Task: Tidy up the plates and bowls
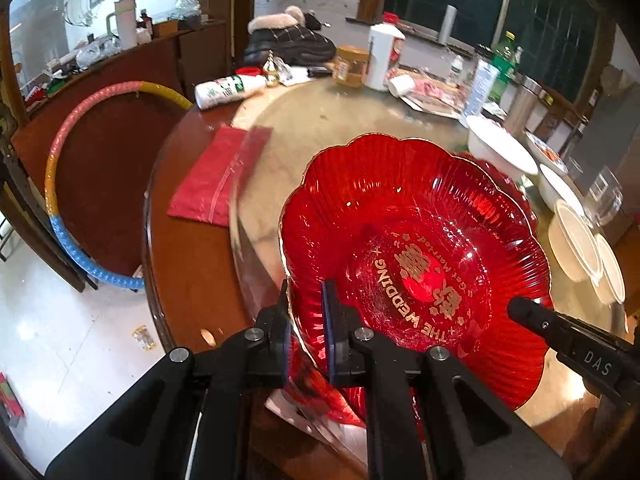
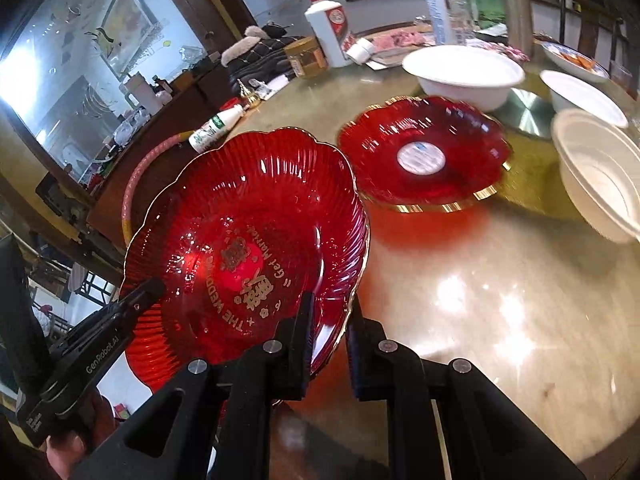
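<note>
Right of frame, white bowls (image 2: 466, 70) and a second red plate (image 2: 424, 156) crowd the table (image 2: 500, 300); my left gripper (image 1: 306, 312) and right gripper (image 2: 330, 320), angled downward, clamp the red wedding plate (image 2: 244, 248) rim.

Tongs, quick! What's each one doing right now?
Left tongs: closed on the rim of the red wedding plate.
Right tongs: closed on the same plate's opposite rim.

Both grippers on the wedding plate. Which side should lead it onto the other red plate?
Right, probably. The right gripper clamps the wedding plate on the rim nearest the other red plate, with bare table between. The left gripper grips the far rim.
</note>
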Action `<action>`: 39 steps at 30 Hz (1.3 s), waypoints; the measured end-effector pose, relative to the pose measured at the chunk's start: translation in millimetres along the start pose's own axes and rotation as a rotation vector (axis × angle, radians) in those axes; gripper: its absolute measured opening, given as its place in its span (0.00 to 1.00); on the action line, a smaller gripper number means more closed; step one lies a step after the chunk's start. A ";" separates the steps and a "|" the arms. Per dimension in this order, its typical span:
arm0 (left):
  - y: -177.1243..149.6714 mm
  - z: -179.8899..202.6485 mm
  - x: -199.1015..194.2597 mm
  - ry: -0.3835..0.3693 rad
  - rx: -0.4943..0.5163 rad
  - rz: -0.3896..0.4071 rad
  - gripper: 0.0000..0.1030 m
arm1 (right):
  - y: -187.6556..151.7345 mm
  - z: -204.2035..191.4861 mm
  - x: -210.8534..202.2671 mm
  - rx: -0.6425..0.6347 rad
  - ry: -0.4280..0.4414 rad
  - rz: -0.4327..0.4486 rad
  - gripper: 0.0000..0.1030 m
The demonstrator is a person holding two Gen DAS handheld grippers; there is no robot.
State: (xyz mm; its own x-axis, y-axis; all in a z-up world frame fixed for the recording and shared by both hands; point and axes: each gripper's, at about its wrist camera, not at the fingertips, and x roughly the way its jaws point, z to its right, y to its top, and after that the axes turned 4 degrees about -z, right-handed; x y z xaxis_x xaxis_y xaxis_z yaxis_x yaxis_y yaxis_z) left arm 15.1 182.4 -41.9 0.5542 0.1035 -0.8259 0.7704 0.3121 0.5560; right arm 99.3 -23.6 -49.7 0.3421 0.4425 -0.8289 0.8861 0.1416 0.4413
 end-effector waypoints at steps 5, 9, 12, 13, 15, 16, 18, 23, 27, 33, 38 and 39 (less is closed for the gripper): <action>-11.9 5.2 13.1 -0.012 0.003 -0.049 0.10 | -12.2 10.4 6.0 0.025 -0.012 -0.036 0.14; -16.5 4.7 15.6 -0.024 -0.011 -0.059 0.11 | -12.5 10.3 3.8 0.016 -0.013 -0.030 0.16; -17.9 1.5 15.6 -0.047 -0.024 -0.058 0.10 | -13.2 10.8 2.6 0.014 0.005 -0.033 0.21; -18.1 -0.3 15.1 -0.063 -0.031 -0.057 0.10 | -12.6 12.1 2.2 0.017 0.016 -0.033 0.23; -16.6 -5.1 14.9 -0.095 -0.042 -0.078 0.15 | -12.1 15.8 -2.5 0.025 0.033 -0.019 0.33; -15.5 -7.8 14.0 -0.102 -0.048 -0.087 0.18 | -12.1 19.4 -7.4 0.031 0.041 -0.003 0.41; -12.6 -17.3 6.9 -0.109 -0.075 -0.082 0.27 | -11.7 27.5 -15.4 0.048 0.059 0.023 0.46; 3.3 -58.5 -25.6 -0.080 -0.236 0.031 0.79 | -6.9 68.0 -42.6 0.181 0.165 0.112 0.82; 30.3 -91.6 -40.0 -0.050 -0.419 0.086 0.85 | 2.6 106.4 -53.3 0.372 0.218 0.153 0.99; 87.2 -69.8 -29.4 -0.180 -0.375 0.034 0.85 | 26.2 124.7 -38.9 0.451 0.271 0.068 0.99; 130.5 12.1 11.2 -0.283 -0.081 -0.128 0.85 | 48.1 121.6 -17.7 0.441 0.260 0.034 0.98; 136.6 29.6 22.4 -0.294 -0.044 -0.168 0.85 | 52.4 122.0 -12.8 0.437 0.249 0.024 0.96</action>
State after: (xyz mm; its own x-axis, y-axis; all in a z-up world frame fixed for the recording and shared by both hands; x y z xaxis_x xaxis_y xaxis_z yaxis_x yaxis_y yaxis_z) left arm 142.0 199.4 18.3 0.4926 -0.2277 -0.8399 0.8479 0.3427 0.4044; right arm 179.4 -129.8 -57.9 0.3264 0.6464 -0.6897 0.9452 -0.2317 0.2301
